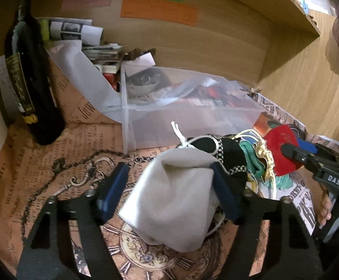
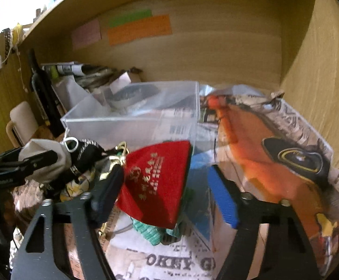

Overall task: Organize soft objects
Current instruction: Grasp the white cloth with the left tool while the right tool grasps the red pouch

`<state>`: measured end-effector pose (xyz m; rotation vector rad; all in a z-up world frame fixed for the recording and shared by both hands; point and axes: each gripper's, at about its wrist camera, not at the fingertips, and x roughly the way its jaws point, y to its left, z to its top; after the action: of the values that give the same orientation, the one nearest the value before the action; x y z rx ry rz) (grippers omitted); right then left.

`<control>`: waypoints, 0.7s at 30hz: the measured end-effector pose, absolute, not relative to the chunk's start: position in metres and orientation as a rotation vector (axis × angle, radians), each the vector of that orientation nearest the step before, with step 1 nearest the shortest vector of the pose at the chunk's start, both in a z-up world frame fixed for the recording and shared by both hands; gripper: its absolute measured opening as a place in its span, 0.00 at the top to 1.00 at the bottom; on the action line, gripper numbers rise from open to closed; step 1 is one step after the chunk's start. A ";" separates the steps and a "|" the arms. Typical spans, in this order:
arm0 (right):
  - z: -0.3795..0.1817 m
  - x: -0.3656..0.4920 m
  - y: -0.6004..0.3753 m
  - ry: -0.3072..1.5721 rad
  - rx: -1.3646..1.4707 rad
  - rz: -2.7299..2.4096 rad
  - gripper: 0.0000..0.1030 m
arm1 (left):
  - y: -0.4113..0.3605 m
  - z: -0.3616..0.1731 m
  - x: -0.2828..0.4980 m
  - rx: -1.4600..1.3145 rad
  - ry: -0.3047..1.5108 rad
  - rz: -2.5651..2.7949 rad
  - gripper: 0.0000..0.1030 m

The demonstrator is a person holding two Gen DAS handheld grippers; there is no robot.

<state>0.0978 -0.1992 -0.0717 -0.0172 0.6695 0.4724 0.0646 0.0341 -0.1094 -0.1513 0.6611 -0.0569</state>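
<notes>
A grey drawstring pouch (image 1: 174, 198) sits between the blue pads of my left gripper (image 1: 169, 186), whose jaws stand wide with a gap on the left side. Behind it lie a black pouch (image 1: 230, 151), a teal cloth (image 1: 253, 161) and a red pouch (image 1: 281, 144). My right gripper (image 2: 167, 186) is open around the red pouch (image 2: 155, 184), which has gold lettering; the left pad touches it, the right pad (image 2: 223, 198) stands apart. The grey pouch (image 2: 45, 154) and left gripper show at the left of the right wrist view.
A clear plastic box (image 1: 192, 112) stands behind the pouches, also in the right wrist view (image 2: 132, 119). A dark wine bottle (image 1: 29, 77) stands at left. Papers and a bowl (image 1: 141, 84) fill the back. Printed paper covers the shelf floor (image 2: 274, 154); wooden walls enclose it.
</notes>
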 end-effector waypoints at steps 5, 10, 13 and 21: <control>-0.076 0.100 -0.202 0.699 0.001 0.498 0.60 | 0.031 -0.107 0.063 -0.151 0.660 -0.068 0.58; -0.069 0.094 -0.203 0.678 -0.009 0.489 0.74 | 0.032 -0.098 0.055 -0.153 0.628 -0.069 0.74; -0.064 0.091 -0.205 0.664 -0.012 0.489 0.86 | 0.033 -0.091 0.050 -0.154 0.603 -0.075 0.79; -0.053 0.081 -0.202 0.619 -0.015 0.512 0.90 | 0.031 -0.067 0.042 -0.136 0.525 -0.072 0.81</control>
<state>0.0810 -0.2024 -0.0531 -0.0146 0.6186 0.5119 0.0424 0.0308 -0.0666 -0.1356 0.5250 -0.0723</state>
